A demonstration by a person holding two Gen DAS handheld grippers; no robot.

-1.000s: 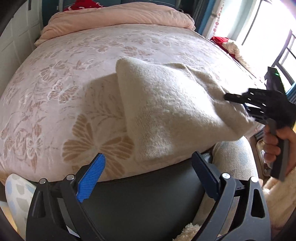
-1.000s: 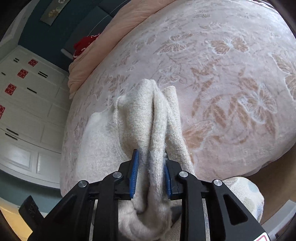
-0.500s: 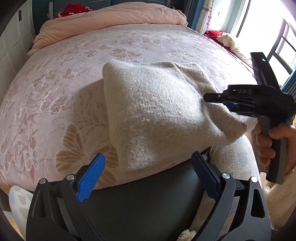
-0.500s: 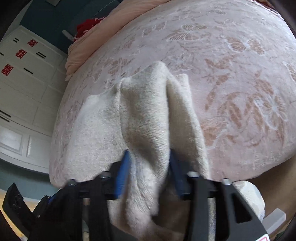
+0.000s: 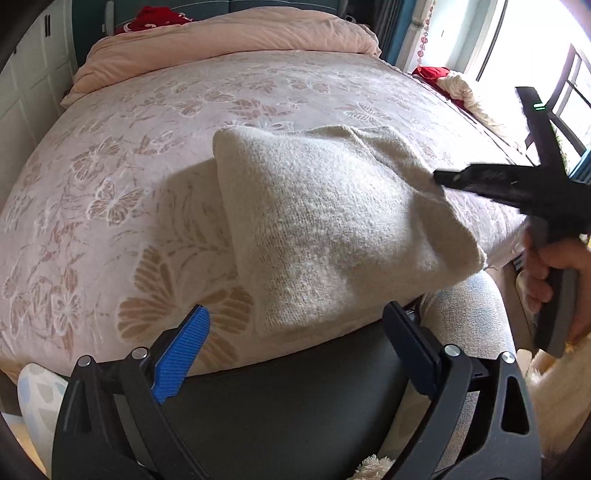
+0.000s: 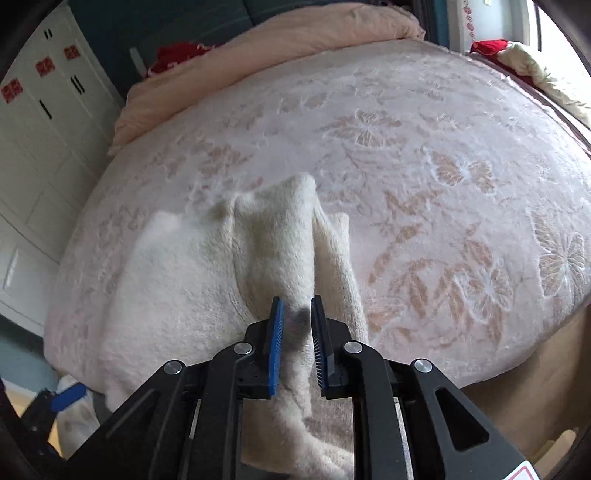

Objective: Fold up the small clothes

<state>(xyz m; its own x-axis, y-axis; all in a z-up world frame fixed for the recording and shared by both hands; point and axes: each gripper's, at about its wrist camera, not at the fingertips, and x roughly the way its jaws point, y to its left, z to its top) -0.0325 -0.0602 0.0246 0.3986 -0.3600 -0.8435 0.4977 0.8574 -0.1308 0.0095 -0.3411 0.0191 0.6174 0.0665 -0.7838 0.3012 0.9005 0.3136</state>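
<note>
A cream knit garment (image 5: pixel 332 221) lies folded on the pink floral bedspread (image 5: pixel 129 166), near the bed's front edge. My right gripper (image 6: pixel 297 306) has a raised ridge of this garment (image 6: pixel 177 277) between its blue pads. Its jaws are opening, while the fabric still fills the gap and stays lifted. In the left wrist view the right gripper (image 5: pixel 437 177) bites the garment's right edge, held by a hand (image 5: pixel 546 266). My left gripper (image 5: pixel 295 314) hovers open over the front edge, with nothing between its fingers.
A rolled peach duvet (image 5: pixel 229 40) and a red item (image 5: pixel 155 22) lie at the head of the bed. White cupboards (image 6: pixel 37 129) stand to the left and a bright window to the right. A dark footboard (image 5: pixel 295 387) and a person's leg (image 5: pixel 465 314) lie below.
The right gripper has risen and rolled upright, pulling the garment's right edge up into a taller ridge. The left gripper has stayed put, still open.
</note>
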